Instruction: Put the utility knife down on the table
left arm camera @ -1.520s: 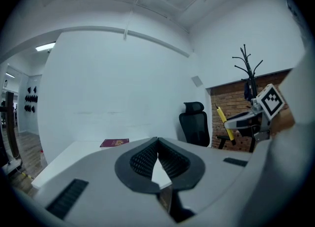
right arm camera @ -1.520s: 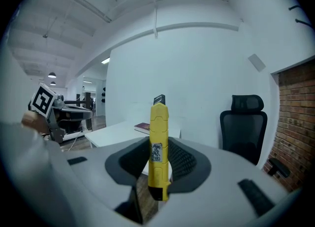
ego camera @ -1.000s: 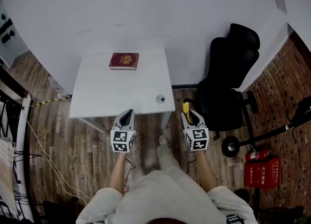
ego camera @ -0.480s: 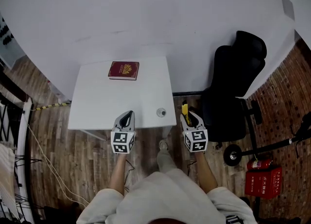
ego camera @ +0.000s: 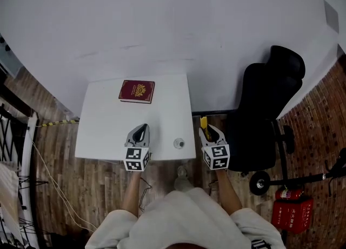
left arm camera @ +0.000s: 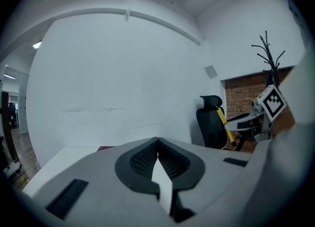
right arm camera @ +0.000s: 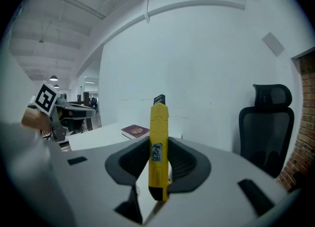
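The yellow utility knife (right arm camera: 158,147) stands upright between the jaws of my right gripper (right arm camera: 158,141), which is shut on it. In the head view this gripper (ego camera: 207,129) hangs over the wooden floor just right of the white table (ego camera: 108,129), with the knife (ego camera: 204,121) pointing forward. My left gripper (ego camera: 139,129) is above the table's front edge. Its jaws (left arm camera: 157,140) meet at the tips with nothing between them.
A dark red book (ego camera: 137,91) lies at the table's far side, and a small round object (ego camera: 178,143) sits near the front right corner. A black office chair (ego camera: 265,107) stands right of the table. A red fire extinguisher (ego camera: 292,208) lies on the floor at right.
Both grippers have moved forward toward the table. The left one now reaches over its front edge, and the right one still holds the knife beside the table's right corner.
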The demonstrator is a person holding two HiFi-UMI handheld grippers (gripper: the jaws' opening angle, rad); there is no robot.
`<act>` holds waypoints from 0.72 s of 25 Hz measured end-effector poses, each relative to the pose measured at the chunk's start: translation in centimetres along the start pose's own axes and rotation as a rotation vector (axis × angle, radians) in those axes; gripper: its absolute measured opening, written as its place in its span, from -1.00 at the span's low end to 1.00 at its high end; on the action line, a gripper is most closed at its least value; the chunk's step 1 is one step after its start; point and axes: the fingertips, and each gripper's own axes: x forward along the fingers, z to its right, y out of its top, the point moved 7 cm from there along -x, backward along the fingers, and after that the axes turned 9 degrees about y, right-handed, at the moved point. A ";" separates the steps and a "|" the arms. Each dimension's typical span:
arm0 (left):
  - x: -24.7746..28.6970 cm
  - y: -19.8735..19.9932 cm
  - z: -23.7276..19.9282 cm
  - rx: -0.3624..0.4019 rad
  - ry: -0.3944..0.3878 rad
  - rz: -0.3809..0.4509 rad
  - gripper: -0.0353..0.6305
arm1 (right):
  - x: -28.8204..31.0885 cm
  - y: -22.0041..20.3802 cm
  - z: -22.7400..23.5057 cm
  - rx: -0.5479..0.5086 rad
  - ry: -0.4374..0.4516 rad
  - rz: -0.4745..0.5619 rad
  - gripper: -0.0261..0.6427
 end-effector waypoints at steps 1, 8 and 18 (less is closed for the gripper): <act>0.9 0.2 -0.1 0.001 0.003 -0.003 -0.87 | 0.8 0.3 0.7 0.001 0.003 -0.001 -0.59; 7.0 1.3 -1.0 -0.018 0.033 -0.029 -0.87 | 6.2 2.0 4.6 -0.005 0.041 -0.018 -0.59; 11.8 0.9 -2.8 -0.033 0.077 -0.069 -0.87 | 12.4 2.9 7.3 -0.013 0.101 -0.054 -0.59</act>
